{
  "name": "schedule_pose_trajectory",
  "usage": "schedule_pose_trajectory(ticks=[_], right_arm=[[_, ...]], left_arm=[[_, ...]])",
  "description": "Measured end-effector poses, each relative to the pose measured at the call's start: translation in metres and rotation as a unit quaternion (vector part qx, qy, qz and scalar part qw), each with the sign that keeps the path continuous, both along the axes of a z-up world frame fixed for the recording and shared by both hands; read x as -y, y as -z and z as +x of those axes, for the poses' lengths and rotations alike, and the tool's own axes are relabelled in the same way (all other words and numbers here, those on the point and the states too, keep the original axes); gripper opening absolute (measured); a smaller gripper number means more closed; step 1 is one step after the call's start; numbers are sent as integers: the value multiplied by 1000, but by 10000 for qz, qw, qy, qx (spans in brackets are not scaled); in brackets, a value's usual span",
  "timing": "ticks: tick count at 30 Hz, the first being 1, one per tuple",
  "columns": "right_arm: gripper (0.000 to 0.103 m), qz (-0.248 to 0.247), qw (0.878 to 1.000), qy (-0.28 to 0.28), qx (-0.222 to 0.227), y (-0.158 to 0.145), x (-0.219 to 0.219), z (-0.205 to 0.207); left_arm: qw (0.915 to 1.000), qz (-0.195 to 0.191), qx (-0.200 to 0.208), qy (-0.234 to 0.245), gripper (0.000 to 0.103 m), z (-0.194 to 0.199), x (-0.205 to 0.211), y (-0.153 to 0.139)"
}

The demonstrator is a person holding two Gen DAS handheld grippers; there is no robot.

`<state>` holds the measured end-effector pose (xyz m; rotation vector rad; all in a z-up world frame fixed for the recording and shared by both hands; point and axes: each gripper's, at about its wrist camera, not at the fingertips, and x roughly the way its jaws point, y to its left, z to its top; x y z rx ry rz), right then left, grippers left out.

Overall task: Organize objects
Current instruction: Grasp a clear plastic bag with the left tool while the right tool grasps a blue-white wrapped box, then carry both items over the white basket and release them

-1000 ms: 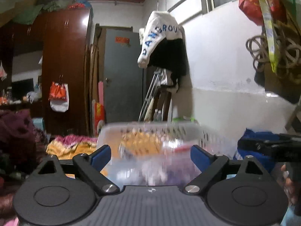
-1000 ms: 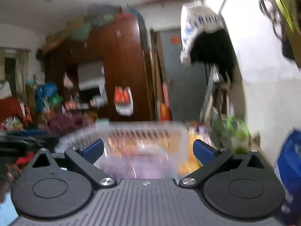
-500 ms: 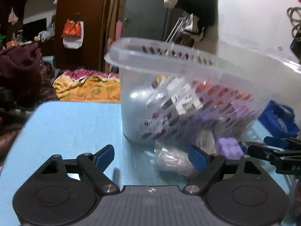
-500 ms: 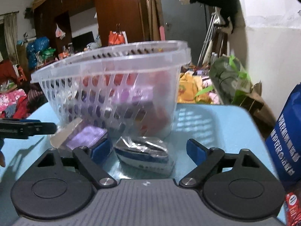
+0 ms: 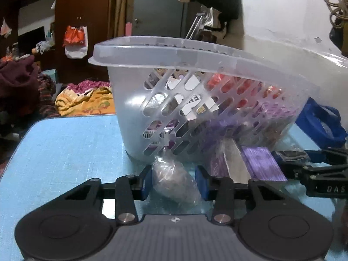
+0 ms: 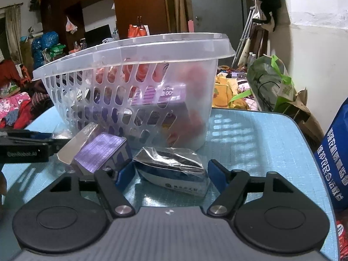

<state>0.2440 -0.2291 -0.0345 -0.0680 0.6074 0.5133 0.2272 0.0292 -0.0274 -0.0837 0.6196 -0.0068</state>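
A clear plastic basket [image 5: 130,100] [image 6: 195,80] with slotted walls stands on the blue table [image 5: 65,143], holding several red, purple and white packs. My left gripper [image 5: 173,179] is shut on a clear plastic-wrapped bundle [image 5: 174,182] at the basket's foot. My right gripper [image 6: 171,175] has its blue pads on both sides of a plastic-wrapped blue-and-white pack [image 6: 174,171] lying on the table [image 6: 261,143]; contact with the right pad is unclear. A purple box [image 5: 263,163] [image 6: 100,152] lies between the two grippers, against the basket.
A blue printed bag [image 6: 335,158] stands at the table's right edge. A green-and-white bag [image 6: 271,84] sits behind the table. Clothes and bedding [image 5: 87,100] lie beyond the far edge. A dark wardrobe [image 6: 139,6] is at the back.
Both grippers dropped from room height to the table and moved in to the basket's foot. The left jaws closed on the wrapped bundle; the right jaws narrowed around the blue-and-white pack.
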Motion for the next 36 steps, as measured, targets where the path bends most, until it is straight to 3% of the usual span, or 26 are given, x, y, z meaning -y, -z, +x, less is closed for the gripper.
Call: schedule_pose_trajectory(ticks=[6,11,17,24,27,30,33,36], right_arm=[[75,149,9996,115,206,-4,7,-6],[75,217,9987,143,446,-8,9,-15],[74,283,9979,132,574,-10,8,-17],[74,735,9910,198,1098,-20,21,-42],[74,1058,9826,158,1519,-38,32,-71],[74,1195,9705,88,2093,-68,37,-93],[74,1038,9657,-50,2378,-105,23,-74],[74,861,9706,-153,2241,-131,1,-27]], left_arm=[[9978,95,640,-115,46,-26,-3,-9],[9954,-120,941,-115,46,-35,-8,-16],[9907,-24,1343,-231,46,-47,-7,-24],[9840,-63,1778,-89,46,-62,-6,-32],[9771,-460,2075,122,46,-80,-11,-41],[9721,-426,2297,205,46,-82,-9,-69],[9727,-161,2313,47,47,-56,-3,-106],[9771,-134,2123,91,47,-13,-3,-131]])
